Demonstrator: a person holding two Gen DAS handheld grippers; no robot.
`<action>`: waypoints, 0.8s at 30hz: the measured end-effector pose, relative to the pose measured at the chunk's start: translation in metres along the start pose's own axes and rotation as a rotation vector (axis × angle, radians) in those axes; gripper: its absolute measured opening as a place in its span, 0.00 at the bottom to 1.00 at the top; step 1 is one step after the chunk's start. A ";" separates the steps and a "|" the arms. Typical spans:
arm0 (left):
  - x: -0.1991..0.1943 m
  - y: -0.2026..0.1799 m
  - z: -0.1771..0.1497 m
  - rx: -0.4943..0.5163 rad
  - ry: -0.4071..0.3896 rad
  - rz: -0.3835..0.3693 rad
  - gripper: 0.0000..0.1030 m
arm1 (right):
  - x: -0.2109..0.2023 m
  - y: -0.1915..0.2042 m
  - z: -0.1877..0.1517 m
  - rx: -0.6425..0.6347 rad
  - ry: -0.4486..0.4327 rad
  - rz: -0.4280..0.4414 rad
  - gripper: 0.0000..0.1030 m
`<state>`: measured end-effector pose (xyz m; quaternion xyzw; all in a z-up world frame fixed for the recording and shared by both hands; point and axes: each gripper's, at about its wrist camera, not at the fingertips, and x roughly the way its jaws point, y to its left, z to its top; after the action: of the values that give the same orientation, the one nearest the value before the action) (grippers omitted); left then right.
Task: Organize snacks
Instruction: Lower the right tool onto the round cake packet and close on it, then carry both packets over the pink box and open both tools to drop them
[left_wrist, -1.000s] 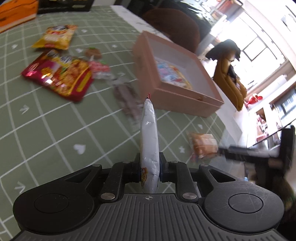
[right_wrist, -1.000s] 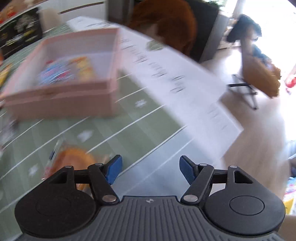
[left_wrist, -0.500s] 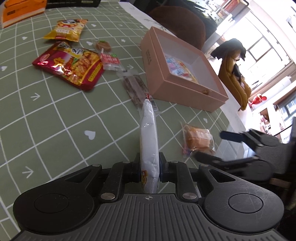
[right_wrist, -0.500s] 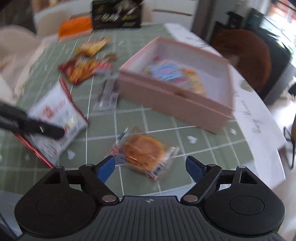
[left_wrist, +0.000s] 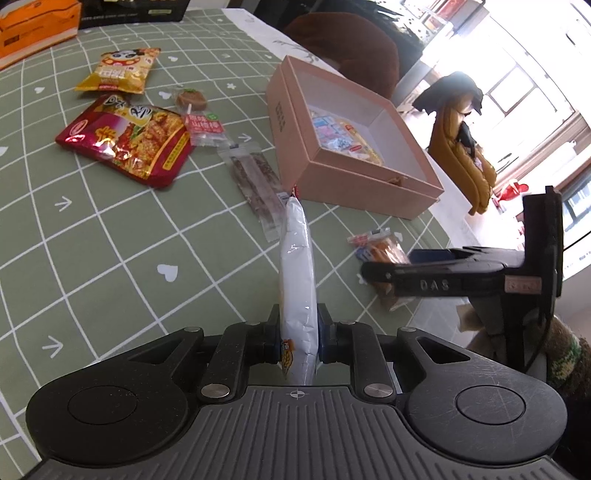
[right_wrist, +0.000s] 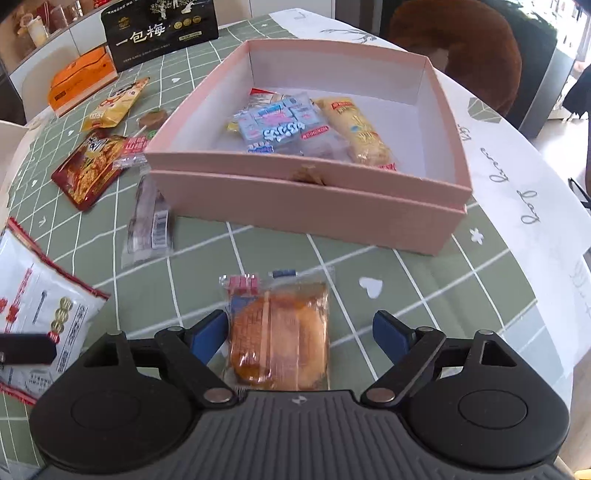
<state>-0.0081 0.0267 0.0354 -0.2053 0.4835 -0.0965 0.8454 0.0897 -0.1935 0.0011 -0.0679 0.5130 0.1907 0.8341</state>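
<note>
My left gripper (left_wrist: 297, 336) is shut on a white snack bag (left_wrist: 297, 269), which stands edge-on above the green checked tablecloth. The same bag (right_wrist: 40, 314) shows flat at the left of the right wrist view. My right gripper (right_wrist: 299, 334) hangs low over an orange pastry packet (right_wrist: 279, 332) lying on the cloth. Its jaws are opening, the packet lies between the blue pads, and neither pad presses on it. Just beyond is an open pink box (right_wrist: 306, 199) holding a blue-and-pink candy packet (right_wrist: 277, 125) and a yellow packet (right_wrist: 354, 129).
Left of the box lie a brown bar in clear wrap (left_wrist: 258, 184), a red bag (left_wrist: 129, 144), a yellow panda bag (left_wrist: 118, 70), a lollipop (left_wrist: 190, 99) and a small red-and-white packet (left_wrist: 205, 127). An orange carton (left_wrist: 33, 26) and a black box (right_wrist: 159, 29) stand at the back. The table's edge runs close on the right.
My right gripper has swung in from the table's edge to sit over the orange pastry packet, and its jaws have widened. The left gripper still grips the white bag.
</note>
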 end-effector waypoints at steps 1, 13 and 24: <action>0.001 0.001 0.000 -0.004 0.003 -0.001 0.20 | -0.001 0.001 -0.003 -0.011 0.001 -0.002 0.84; 0.005 0.004 -0.003 -0.016 0.014 -0.004 0.20 | -0.016 0.016 -0.020 -0.020 -0.043 -0.029 0.55; -0.022 -0.041 0.078 0.033 -0.191 -0.187 0.20 | -0.095 -0.001 -0.028 0.044 -0.104 0.037 0.53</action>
<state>0.0489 0.0174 0.1051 -0.2439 0.3782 -0.1627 0.8781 0.0288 -0.2268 0.0721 -0.0302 0.4740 0.1982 0.8574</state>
